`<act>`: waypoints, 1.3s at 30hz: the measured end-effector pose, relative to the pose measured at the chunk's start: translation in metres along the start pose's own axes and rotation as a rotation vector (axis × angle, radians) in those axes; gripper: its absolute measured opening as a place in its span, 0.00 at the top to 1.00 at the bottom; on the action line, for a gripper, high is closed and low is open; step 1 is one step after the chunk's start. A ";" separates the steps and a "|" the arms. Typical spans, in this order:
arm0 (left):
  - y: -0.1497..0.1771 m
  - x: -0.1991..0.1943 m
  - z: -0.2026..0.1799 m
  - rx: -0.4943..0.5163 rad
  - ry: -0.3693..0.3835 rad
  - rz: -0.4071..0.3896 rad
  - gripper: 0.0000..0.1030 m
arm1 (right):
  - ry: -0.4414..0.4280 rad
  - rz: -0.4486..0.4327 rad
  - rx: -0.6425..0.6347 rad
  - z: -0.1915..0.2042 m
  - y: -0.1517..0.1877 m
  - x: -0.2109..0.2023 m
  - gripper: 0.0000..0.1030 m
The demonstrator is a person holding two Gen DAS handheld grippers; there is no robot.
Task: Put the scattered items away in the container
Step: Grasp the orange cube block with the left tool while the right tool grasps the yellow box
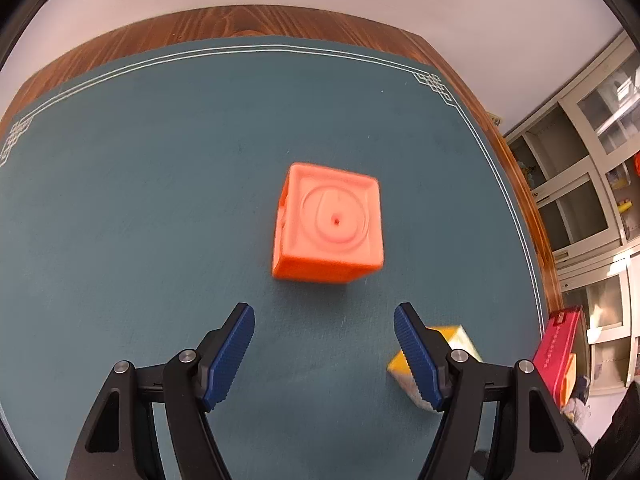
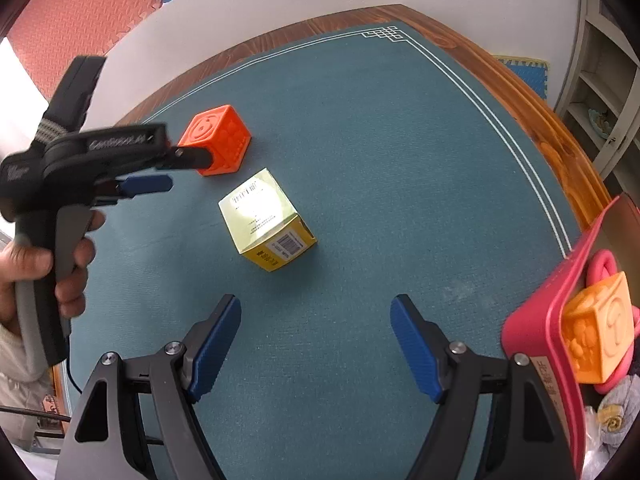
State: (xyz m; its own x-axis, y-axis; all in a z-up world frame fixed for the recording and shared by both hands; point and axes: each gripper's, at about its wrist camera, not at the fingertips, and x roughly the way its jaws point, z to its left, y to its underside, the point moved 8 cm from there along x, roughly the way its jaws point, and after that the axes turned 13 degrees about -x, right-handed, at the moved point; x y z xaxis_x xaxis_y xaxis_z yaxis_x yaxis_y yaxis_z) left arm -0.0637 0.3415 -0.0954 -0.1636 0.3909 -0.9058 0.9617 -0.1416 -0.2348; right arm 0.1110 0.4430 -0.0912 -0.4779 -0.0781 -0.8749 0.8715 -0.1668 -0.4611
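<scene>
The left tongs (image 1: pixel 324 354) stand apart with nothing between their blue pads, tipped steeply down over the bench (image 1: pixel 140 200); the orange cube (image 1: pixel 328 224) lies just ahead of their tips, centred on the gap, one flat face up and its sides roughly square to the pads, so a short push forward and down would likely set the pads on two opposite walls; being a cube it has no long axis to line up with. The right tongs (image 2: pixel 316 344) are likewise apart and empty, low over bare cloth; the yellow carton (image 2: pixel 267 220) sits ahead and a little left of them, tilted diagonally to their line, and would need a wrist roll. From the right wrist view the left tongs (image 2: pixel 188 168) are beside the cube, so the left hand (image 2: pixel 48 268) is plainly the nearer. The pink container (image 2: pixel 560 300) stands at the bench's right edge, already holding a paler orange block (image 2: pixel 600 332); the cube is well apart from it.
</scene>
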 end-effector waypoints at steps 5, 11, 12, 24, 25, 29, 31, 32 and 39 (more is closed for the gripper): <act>-0.013 0.008 -0.007 0.041 -0.028 -0.045 0.28 | 0.005 -0.004 -0.007 -0.001 -0.005 0.003 0.22; -0.024 0.015 -0.011 0.096 -0.051 -0.074 0.28 | 0.005 -0.013 -0.016 0.000 -0.013 0.007 0.22; -0.026 0.016 -0.010 0.099 -0.052 -0.077 0.29 | 0.004 -0.014 -0.018 0.001 -0.014 0.008 0.22; -0.026 0.014 0.001 0.075 -0.052 -0.077 0.47 | -0.007 -0.071 -0.082 0.012 -0.043 0.016 0.32; -0.026 0.012 0.003 0.071 -0.055 -0.077 0.47 | -0.009 -0.075 -0.096 0.015 -0.045 0.017 0.32; -0.022 0.002 0.012 0.051 -0.064 -0.083 0.47 | -0.012 -0.070 -0.162 0.024 -0.052 0.026 0.32; -0.020 -0.003 0.016 0.041 -0.065 -0.086 0.47 | -0.008 -0.064 -0.190 0.026 -0.055 0.032 0.32; -0.018 -0.005 0.018 0.038 -0.065 -0.087 0.47 | -0.008 -0.059 -0.201 0.027 -0.055 0.035 0.32; 0.001 -0.023 0.032 0.007 -0.072 -0.086 0.47 | -0.026 -0.006 -0.231 0.028 -0.046 0.053 0.49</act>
State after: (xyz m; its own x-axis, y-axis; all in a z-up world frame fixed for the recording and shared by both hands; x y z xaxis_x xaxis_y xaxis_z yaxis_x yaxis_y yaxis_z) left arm -0.0655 0.3036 -0.0860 -0.2606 0.3356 -0.9052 0.9420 -0.1171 -0.3146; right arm 0.0422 0.4191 -0.1127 -0.4836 -0.1033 -0.8691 0.8690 0.0615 -0.4909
